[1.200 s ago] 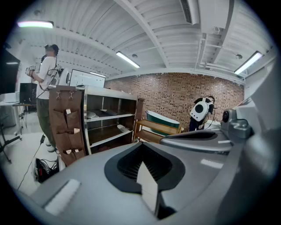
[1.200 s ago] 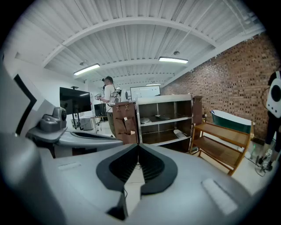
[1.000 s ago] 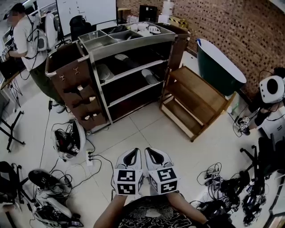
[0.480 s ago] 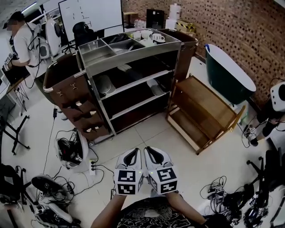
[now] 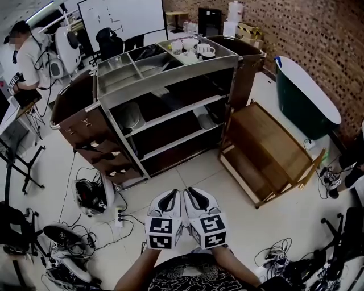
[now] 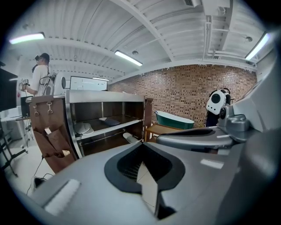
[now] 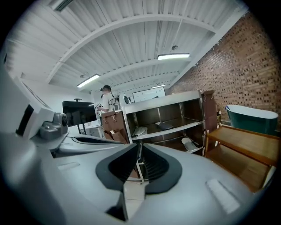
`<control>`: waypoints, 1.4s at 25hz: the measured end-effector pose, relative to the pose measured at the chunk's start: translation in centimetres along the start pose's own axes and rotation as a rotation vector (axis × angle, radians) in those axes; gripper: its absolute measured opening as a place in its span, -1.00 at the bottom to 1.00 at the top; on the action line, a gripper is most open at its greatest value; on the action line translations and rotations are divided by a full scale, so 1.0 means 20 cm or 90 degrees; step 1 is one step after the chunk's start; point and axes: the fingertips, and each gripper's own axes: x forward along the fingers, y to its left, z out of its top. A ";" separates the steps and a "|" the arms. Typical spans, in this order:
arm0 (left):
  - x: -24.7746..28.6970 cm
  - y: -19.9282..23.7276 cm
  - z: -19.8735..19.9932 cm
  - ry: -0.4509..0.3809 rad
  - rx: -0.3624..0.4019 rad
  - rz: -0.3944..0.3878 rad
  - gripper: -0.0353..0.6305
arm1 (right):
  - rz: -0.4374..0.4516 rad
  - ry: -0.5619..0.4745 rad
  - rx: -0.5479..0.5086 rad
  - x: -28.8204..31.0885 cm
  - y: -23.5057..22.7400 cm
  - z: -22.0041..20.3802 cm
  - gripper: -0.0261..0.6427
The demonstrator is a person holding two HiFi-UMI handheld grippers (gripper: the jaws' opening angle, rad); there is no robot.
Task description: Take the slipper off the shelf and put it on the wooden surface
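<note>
My left gripper (image 5: 172,192) and right gripper (image 5: 191,191) hang side by side close to my body above the tiled floor, the fingers of both clenched on nothing. Well ahead stands the metal shelf (image 5: 170,71). A pale slipper (image 5: 203,119) lies at the right end of its lower level. Just right of the shelf is the bare wooden desk (image 5: 267,149).

A brick wall (image 5: 318,34) rises behind a pale tiled floor (image 5: 190,176), whiteboard (image 5: 122,14) and green bathtub (image 5: 307,96).
</note>
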 end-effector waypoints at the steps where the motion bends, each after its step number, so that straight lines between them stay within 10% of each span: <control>1: 0.04 -0.01 0.02 0.002 -0.002 0.003 -0.88 | 0.004 -0.002 -0.002 0.01 -0.04 0.02 -0.88; 19: 0.46 -0.04 0.16 0.009 -0.014 0.058 -0.88 | 0.081 -0.010 -0.004 0.24 -0.40 0.17 -0.88; 35: 0.93 0.43 0.37 -0.029 -0.052 0.053 -0.88 | 0.080 -0.008 -0.054 0.85 -0.55 0.39 -0.86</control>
